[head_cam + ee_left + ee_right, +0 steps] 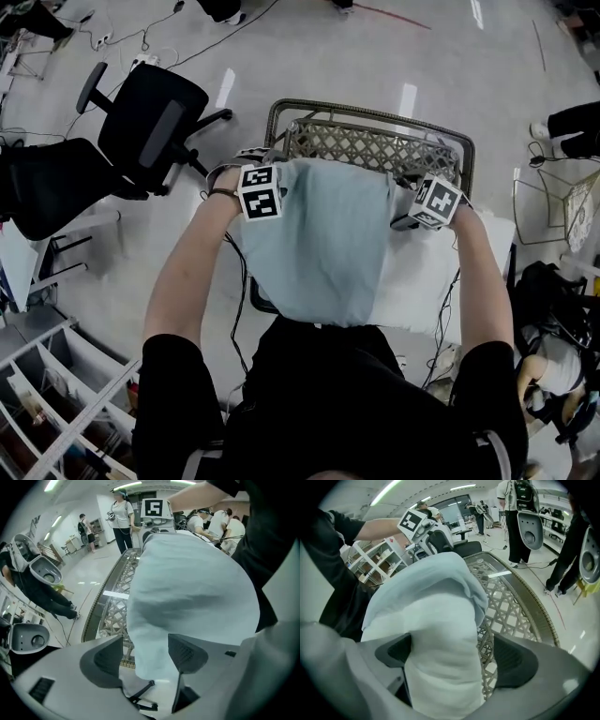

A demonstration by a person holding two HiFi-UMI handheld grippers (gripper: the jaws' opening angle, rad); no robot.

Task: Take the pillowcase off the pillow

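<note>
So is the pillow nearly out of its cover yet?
Partway. The white pillow already pokes out of the blue pillowcase. The left gripper sits open around the pillowcase, the right gripper open around the pillow; neither pinches. Still to do: grip both and pull the rest of the pillowcase off.

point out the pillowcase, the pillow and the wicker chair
pillowcase (319, 248): head view, middle of the pale blue fabric
pillow (422, 281): head view, bare white part at right
wicker chair (370, 148): head view, woven lattice back
</note>
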